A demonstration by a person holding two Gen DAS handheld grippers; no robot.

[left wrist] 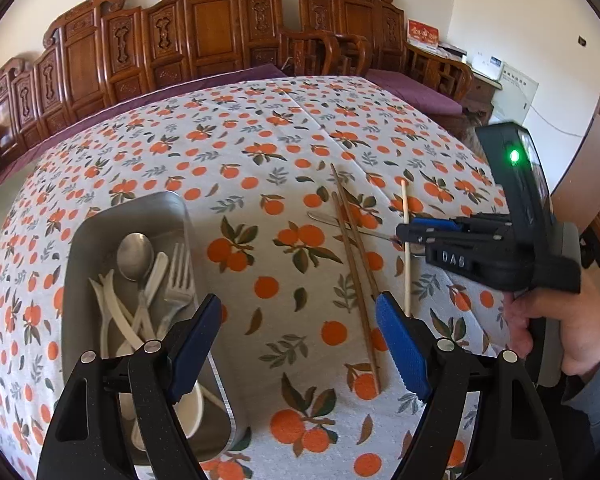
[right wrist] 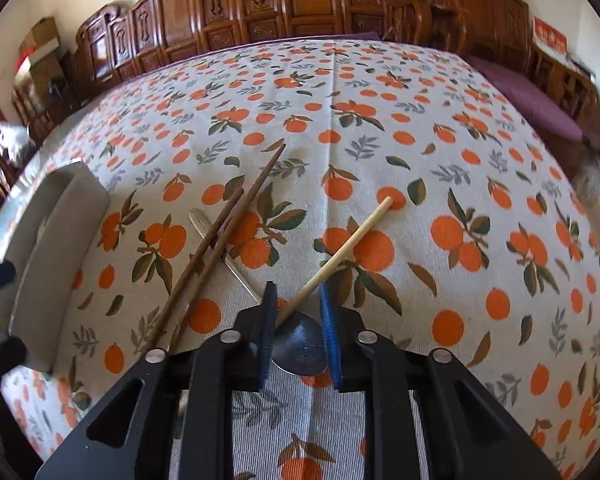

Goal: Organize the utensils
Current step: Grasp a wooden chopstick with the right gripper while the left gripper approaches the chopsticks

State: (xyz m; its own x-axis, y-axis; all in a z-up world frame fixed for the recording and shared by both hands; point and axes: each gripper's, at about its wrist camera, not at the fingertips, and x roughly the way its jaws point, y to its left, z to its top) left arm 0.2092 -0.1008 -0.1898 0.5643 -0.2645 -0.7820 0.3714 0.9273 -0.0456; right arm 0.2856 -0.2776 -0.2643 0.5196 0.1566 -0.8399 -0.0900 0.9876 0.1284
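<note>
A grey metal tray (left wrist: 172,208) at the left holds a metal spoon (left wrist: 135,255), a fork (left wrist: 179,280) and several white plastic utensils. My left gripper (left wrist: 298,318) is open and empty, hovering beside the tray. Two brown chopsticks (left wrist: 356,264) lie over a metal spoon's handle (left wrist: 328,218), and a pale chopstick (left wrist: 405,208) lies to their right. In the right wrist view my right gripper (right wrist: 298,300) has its jaws on either side of the metal spoon's bowl (right wrist: 300,344) and the pale chopstick (right wrist: 352,240). Whether it grips them is unclear. The brown chopsticks (right wrist: 224,236) lie left of it.
The table is covered by an orange-print cloth (left wrist: 268,152). Carved wooden chairs (left wrist: 204,40) stand behind the far edge. The tray's wall (right wrist: 60,224) shows at the left in the right wrist view.
</note>
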